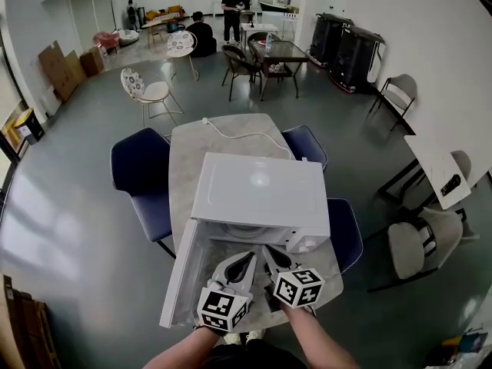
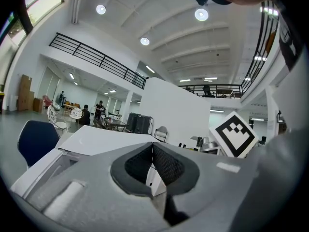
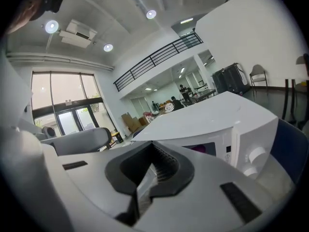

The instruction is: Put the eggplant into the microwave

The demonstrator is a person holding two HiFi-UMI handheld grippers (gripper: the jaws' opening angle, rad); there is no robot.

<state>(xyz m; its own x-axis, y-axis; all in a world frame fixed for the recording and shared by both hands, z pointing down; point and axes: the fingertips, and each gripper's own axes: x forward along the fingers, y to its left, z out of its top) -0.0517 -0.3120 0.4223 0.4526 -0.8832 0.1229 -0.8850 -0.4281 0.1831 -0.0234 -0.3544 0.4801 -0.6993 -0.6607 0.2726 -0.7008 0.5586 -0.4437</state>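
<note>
Left gripper (image 1: 246,260): you hold it low in front of you, pointing forward, jaws pressed together, nothing between them.
Right gripper (image 1: 270,254): just beside the left one, pointing forward too, jaws together, empty.
Left forearm (image 1: 181,352): bare, reaching forward.
Right forearm (image 1: 318,343): bare, reaching forward.

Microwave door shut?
No, the door stands swung out from the microwave toward the person, leaving the cavity open.

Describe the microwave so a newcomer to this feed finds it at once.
Find the grey marble table flanked by dark blue chairs in the middle of the hall. The microwave sits at its near end: a white box, door open on the left, white cord trailing behind, the only appliance on that table.
</note>
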